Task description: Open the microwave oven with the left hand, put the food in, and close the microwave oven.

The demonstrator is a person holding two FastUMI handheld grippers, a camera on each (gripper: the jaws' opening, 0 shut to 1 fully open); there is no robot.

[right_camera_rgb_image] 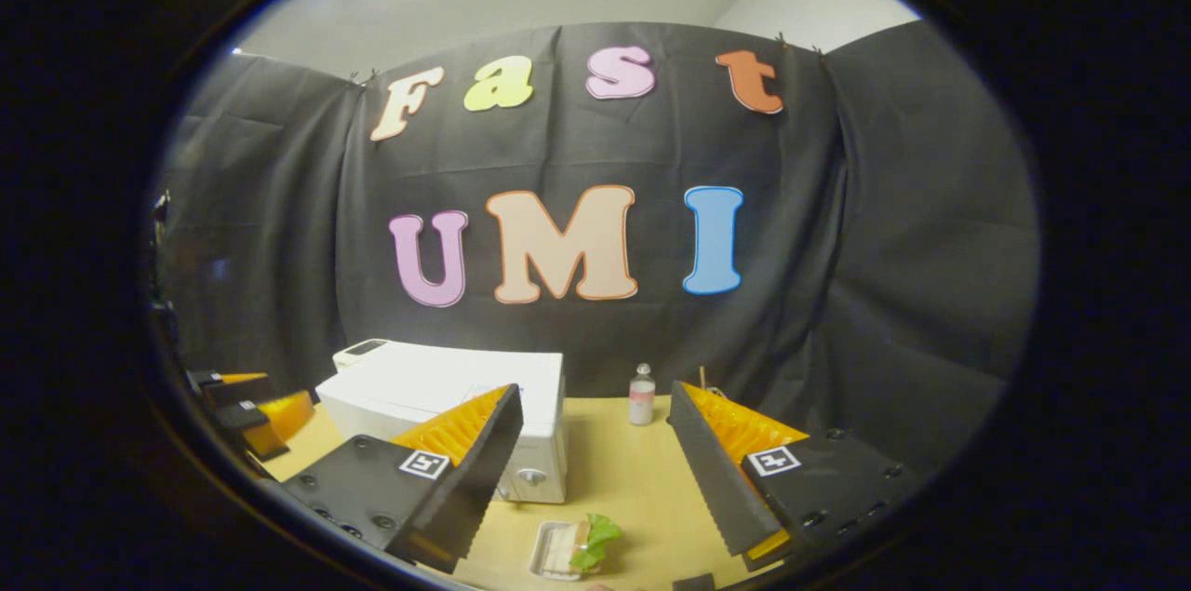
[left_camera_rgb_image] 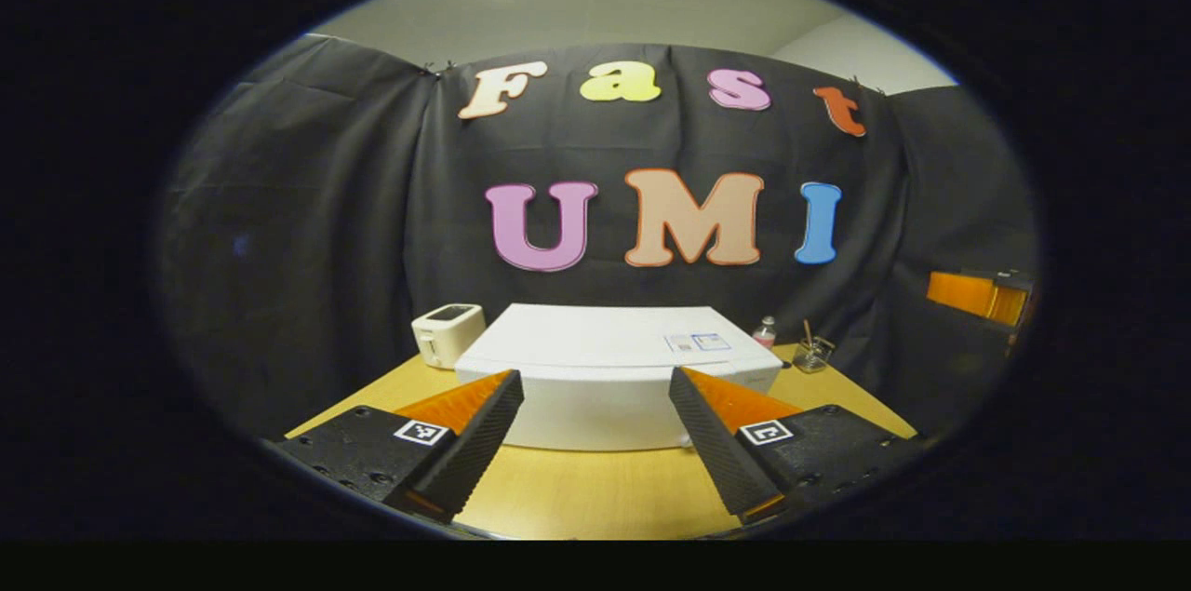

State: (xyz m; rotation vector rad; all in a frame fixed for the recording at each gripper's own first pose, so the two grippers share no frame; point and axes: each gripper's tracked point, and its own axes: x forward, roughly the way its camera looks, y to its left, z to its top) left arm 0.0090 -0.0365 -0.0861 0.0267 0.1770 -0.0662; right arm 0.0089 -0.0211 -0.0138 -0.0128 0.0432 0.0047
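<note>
A white microwave oven (left_camera_rgb_image: pixel 619 377) stands shut at the middle of the wooden table (left_camera_rgb_image: pixel 595 498); in the right gripper view the microwave oven (right_camera_rgb_image: pixel 447 414) sits to the left. My left gripper (left_camera_rgb_image: pixel 595 442) hovers open in front of it, a little above the table, with nothing between its fingers. The food (right_camera_rgb_image: pixel 577 546), a sandwich with green lettuce on a small clear tray, lies on the table near the front edge. My right gripper (right_camera_rgb_image: pixel 595 470) is open above and just behind the food. The left gripper (right_camera_rgb_image: pixel 247 409) also appears at the far left.
A white toaster (left_camera_rgb_image: pixel 447 332) stands left of the microwave. A small bottle (right_camera_rgb_image: pixel 641 396) and a glass jar (left_camera_rgb_image: pixel 812 353) with sticks stand at the back right. The other gripper (left_camera_rgb_image: pixel 982 295) shows at the right edge. Black cloth walls the booth.
</note>
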